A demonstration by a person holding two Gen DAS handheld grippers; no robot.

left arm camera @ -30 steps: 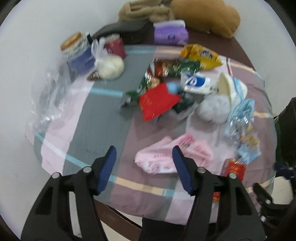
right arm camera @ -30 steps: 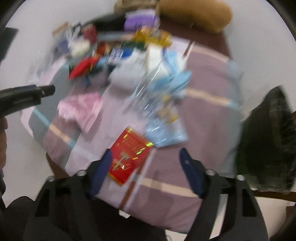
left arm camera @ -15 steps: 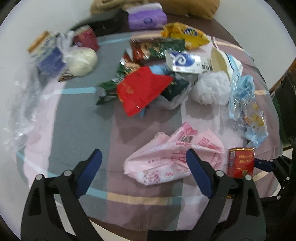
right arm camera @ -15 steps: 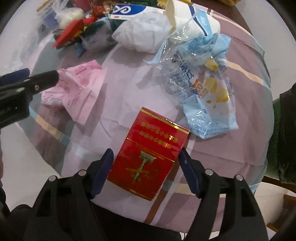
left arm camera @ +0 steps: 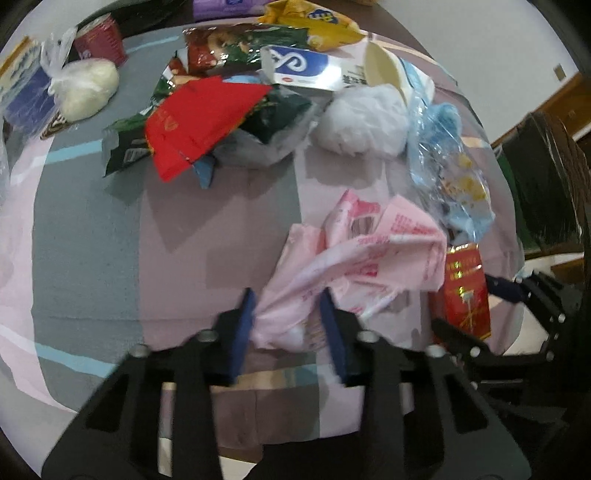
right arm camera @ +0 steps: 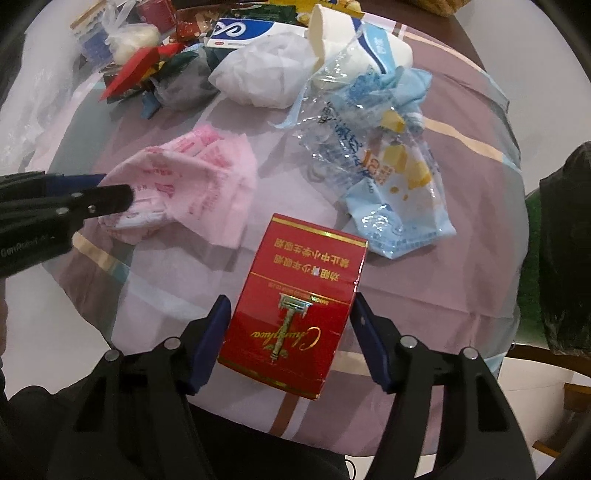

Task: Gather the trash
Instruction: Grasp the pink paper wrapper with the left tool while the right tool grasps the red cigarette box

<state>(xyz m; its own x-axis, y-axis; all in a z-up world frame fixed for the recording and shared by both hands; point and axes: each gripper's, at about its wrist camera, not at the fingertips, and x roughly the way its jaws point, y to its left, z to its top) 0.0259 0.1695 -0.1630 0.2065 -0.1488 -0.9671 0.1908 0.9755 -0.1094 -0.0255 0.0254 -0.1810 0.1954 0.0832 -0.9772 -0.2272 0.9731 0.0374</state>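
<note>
A crumpled pink plastic bag lies near the table's front edge; it also shows in the right wrist view. My left gripper has closed in around the bag's near end, and its blue pads press the plastic. A red cigarette box lies flat between the fingers of my right gripper, which is open, its pads close beside the box. The box also shows in the left wrist view, with the right gripper around it.
More trash lies farther back on the checked tablecloth: a red wrapper, a white crumpled bag, a clear blue-printed bag, a paper cup, a blue-white carton. A dark bin bag hangs at the right.
My left gripper moved forward onto the pink bag and narrowed around its end. My right gripper moved in so the red box sits between its fingers.
</note>
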